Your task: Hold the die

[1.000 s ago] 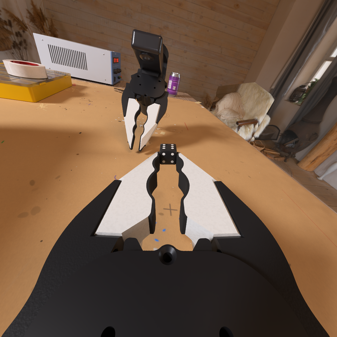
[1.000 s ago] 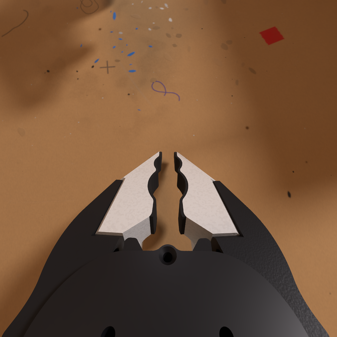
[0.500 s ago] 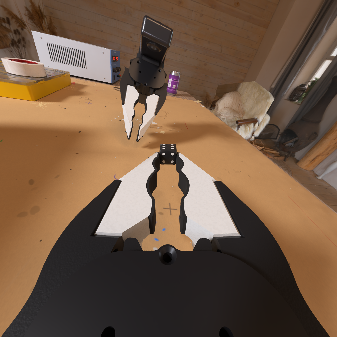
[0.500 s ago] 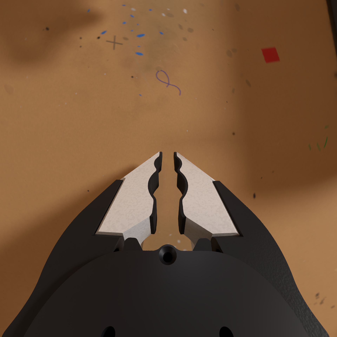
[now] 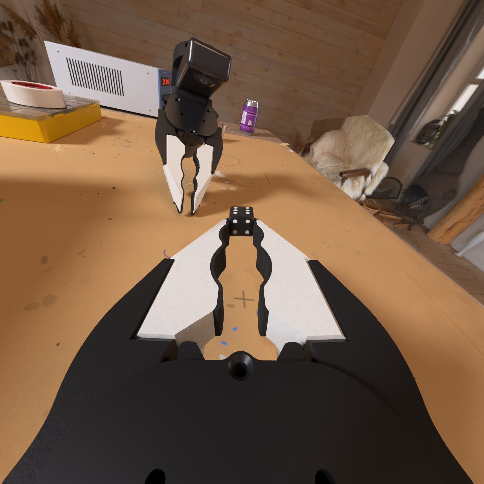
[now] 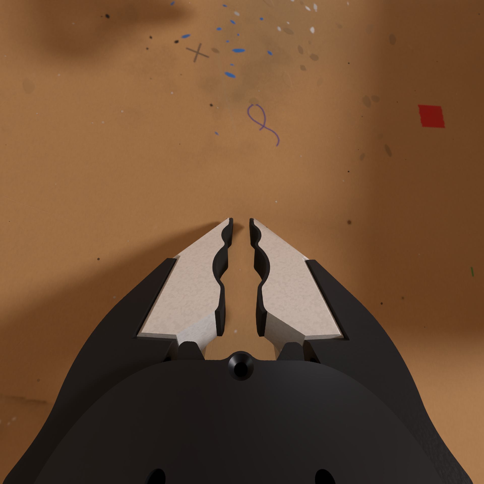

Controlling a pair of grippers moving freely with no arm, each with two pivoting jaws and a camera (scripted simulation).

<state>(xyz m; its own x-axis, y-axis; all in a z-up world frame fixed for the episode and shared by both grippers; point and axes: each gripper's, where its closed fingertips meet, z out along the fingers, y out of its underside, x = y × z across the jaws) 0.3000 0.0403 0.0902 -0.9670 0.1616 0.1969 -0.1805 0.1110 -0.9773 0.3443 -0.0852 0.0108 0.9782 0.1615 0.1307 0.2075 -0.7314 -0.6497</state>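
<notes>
At the centre of the left wrist view, the black die (image 5: 241, 221) with white pips sits clamped between the tips of the left gripper (image 5: 241, 224), above the brown tabletop (image 5: 78, 235). Up and left of it, the right gripper (image 5: 186, 211) points down, its jaws slightly parted and holding nothing.

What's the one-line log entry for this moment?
left gripper: shut on die, at fingertips | right gripper: empty, jaws narrowly apart, tips near table | die: black, white pips, held
</notes>
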